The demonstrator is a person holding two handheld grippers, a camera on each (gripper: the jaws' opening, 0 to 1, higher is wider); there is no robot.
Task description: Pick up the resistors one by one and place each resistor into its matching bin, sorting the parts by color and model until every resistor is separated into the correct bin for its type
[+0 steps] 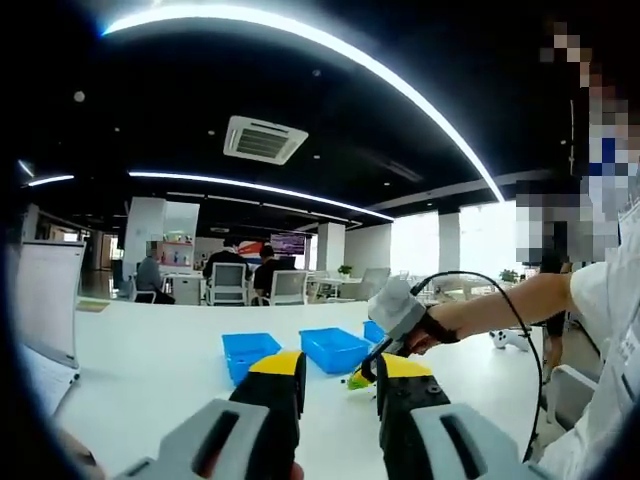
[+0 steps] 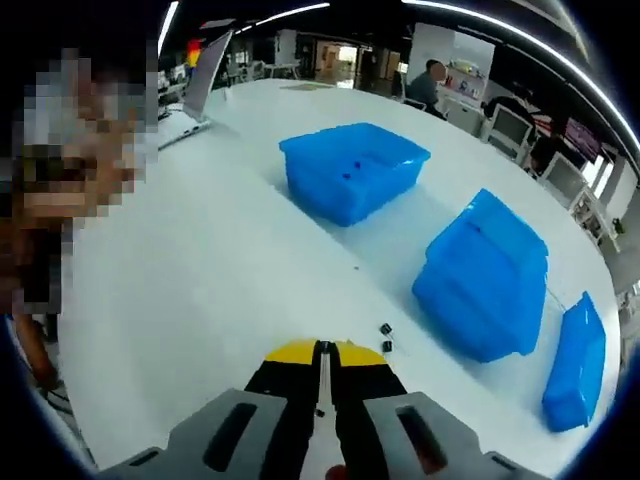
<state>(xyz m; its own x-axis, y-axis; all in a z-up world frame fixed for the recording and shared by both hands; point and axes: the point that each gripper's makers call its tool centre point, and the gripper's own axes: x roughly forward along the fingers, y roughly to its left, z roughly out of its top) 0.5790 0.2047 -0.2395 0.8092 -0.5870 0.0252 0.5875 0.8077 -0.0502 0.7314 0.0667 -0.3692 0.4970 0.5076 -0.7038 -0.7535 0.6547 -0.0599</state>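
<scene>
My right gripper [image 2: 322,348] has its yellow-tipped jaws pressed together just above the white table [image 2: 200,280]; I cannot make out anything between them. Two tiny dark resistors [image 2: 386,337] lie on the table just right of its tips. Past them stand three blue bins: a far one [image 2: 352,170] with dark specks inside, a middle one [image 2: 485,275] and a right one [image 2: 577,365]. My left gripper [image 1: 340,372] is open and empty, held above the table. The right gripper [image 1: 395,318] enters the left gripper view in a person's hand, tip down by the bins [image 1: 335,348].
A laptop [image 2: 205,70] stands open at the table's far corner, also visible in the left gripper view as the laptop [image 1: 45,300]. A cable [image 1: 520,330] loops from the right gripper. People sit at desks [image 1: 230,280] far behind. A person's arm [image 1: 510,300] reaches in from the right.
</scene>
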